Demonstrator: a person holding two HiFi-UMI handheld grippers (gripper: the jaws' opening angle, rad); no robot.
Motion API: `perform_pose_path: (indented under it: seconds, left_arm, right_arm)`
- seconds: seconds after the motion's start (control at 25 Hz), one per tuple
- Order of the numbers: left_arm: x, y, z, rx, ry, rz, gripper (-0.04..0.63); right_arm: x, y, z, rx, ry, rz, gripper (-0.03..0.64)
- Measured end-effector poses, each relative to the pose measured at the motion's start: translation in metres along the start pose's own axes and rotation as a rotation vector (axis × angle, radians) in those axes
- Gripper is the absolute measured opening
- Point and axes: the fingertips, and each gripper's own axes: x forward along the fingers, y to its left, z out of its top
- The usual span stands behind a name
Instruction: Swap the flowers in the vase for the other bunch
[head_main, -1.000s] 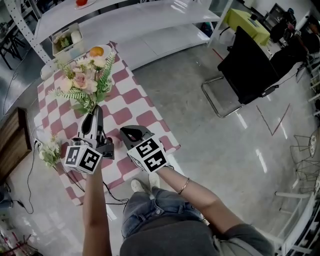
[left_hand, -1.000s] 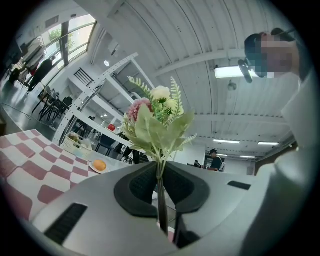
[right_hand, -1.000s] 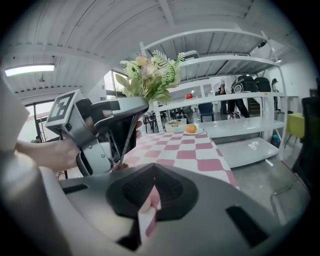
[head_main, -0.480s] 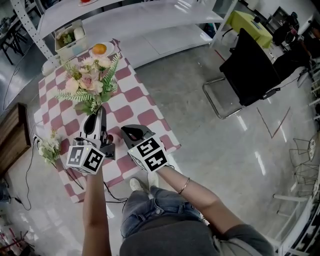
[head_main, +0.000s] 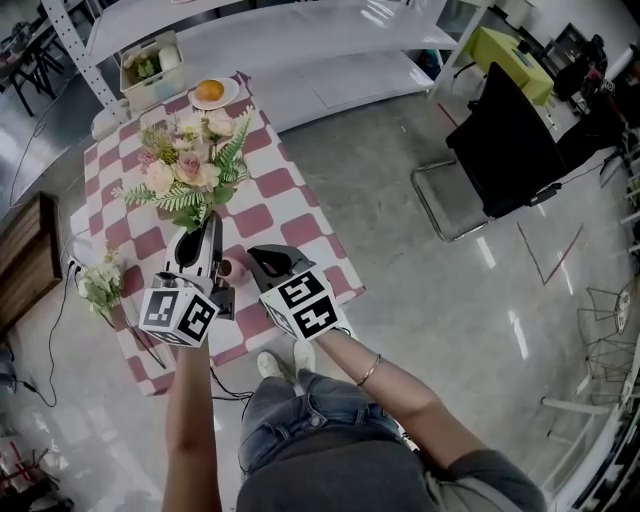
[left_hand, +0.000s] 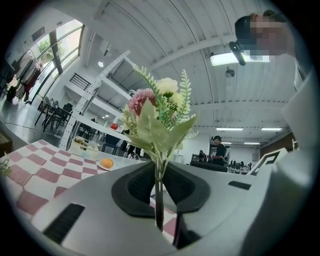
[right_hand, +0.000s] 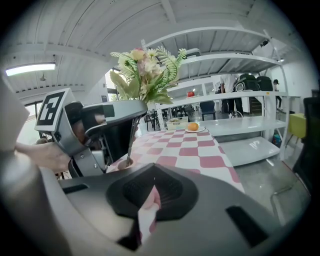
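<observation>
On the checkered desk (head_main: 275, 200), the bouquet (head_main: 190, 175) stands upright, its stems pinched in the left claw (head_main: 203, 232) and running straight down to the small vase (head_main: 226, 268) just below. The other bunch (head_main: 103, 287) lies left, nearer that claw. The right claw (head_main: 262, 258) rests beside the vase, jaws nearly together, apparently empty.

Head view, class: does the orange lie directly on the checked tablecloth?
No, the orange sits on a white plate, which keeps it off the checked tablecloth.
</observation>
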Motion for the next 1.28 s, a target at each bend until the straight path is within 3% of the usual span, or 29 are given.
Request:
perform_pose_path:
  seconds: [0.68,0.96,1.28]
  left_arm:
    - [-0.029,0.003,-0.018,0.024,0.077,0.054,0.046]
    - [-0.041,0.002,-0.029,0.063,0.143,0.080,0.055]
    - [-0.052,-0.001,-0.040,0.055,0.204,0.083,0.087]
  right_arm:
    - [-0.005,0.013,-0.009,-0.001,0.012,-0.010,0.011]
    - [-0.012,0.017,-0.012,0.002,0.016,-0.020,0.010]
    - [-0.021,0.020,-0.020,0.008,0.019,-0.037,0.009]
